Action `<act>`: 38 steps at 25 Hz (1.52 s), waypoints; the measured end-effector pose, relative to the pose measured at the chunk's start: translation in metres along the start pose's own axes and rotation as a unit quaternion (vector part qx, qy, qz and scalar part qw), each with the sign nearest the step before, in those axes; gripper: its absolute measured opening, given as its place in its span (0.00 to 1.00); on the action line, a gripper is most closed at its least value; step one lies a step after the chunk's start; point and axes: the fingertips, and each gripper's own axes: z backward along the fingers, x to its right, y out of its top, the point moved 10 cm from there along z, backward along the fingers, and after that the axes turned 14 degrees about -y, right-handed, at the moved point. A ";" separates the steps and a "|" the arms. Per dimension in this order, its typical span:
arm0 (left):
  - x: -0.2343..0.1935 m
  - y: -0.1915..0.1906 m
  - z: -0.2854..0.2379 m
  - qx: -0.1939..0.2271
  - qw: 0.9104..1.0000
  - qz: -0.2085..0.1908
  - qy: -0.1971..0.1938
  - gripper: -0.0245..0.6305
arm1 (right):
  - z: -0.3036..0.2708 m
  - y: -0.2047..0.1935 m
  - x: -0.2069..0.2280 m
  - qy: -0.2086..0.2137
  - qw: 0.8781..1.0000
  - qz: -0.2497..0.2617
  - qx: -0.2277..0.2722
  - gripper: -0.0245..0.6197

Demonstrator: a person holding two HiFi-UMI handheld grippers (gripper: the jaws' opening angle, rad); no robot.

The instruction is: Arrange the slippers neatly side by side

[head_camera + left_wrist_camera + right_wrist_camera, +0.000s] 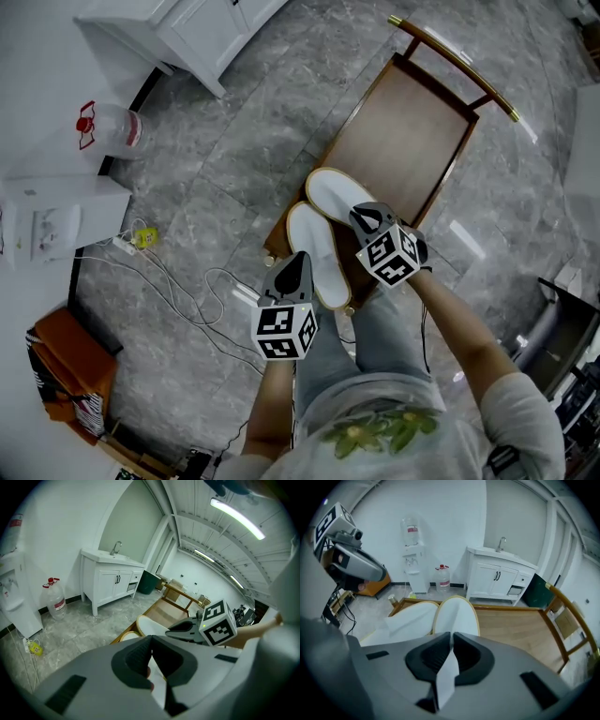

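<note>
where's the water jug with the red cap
The water jug stands on the floor at the head view's upper left, between the white cabinet and the water dispenser.

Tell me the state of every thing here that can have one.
left tongs, shut on the left slipper
right tongs, shut on the right slipper
left slipper, flat on the chair, gripped
right slipper, flat on the chair, gripped
chair, upright
cabinet, doors shut
bottle, upright
</note>
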 end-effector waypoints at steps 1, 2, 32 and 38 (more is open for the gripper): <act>0.000 -0.002 0.001 0.000 1.000 0.002 0.002 0.06 | -0.002 0.000 0.000 -0.001 1.000 0.012 0.000 0.08; -0.001 -0.003 0.003 0.000 1.000 0.003 0.003 0.06 | -0.004 0.000 0.001 -0.002 1.000 0.020 -0.001 0.08; 0.023 -0.001 0.034 -0.013 1.000 -0.015 0.005 0.06 | 0.066 0.019 0.012 -0.016 0.991 -0.109 0.072 0.26; 0.042 0.009 0.045 -0.016 0.999 -0.033 -0.008 0.06 | 0.110 0.021 -0.004 -0.014 0.982 -0.168 0.089 0.25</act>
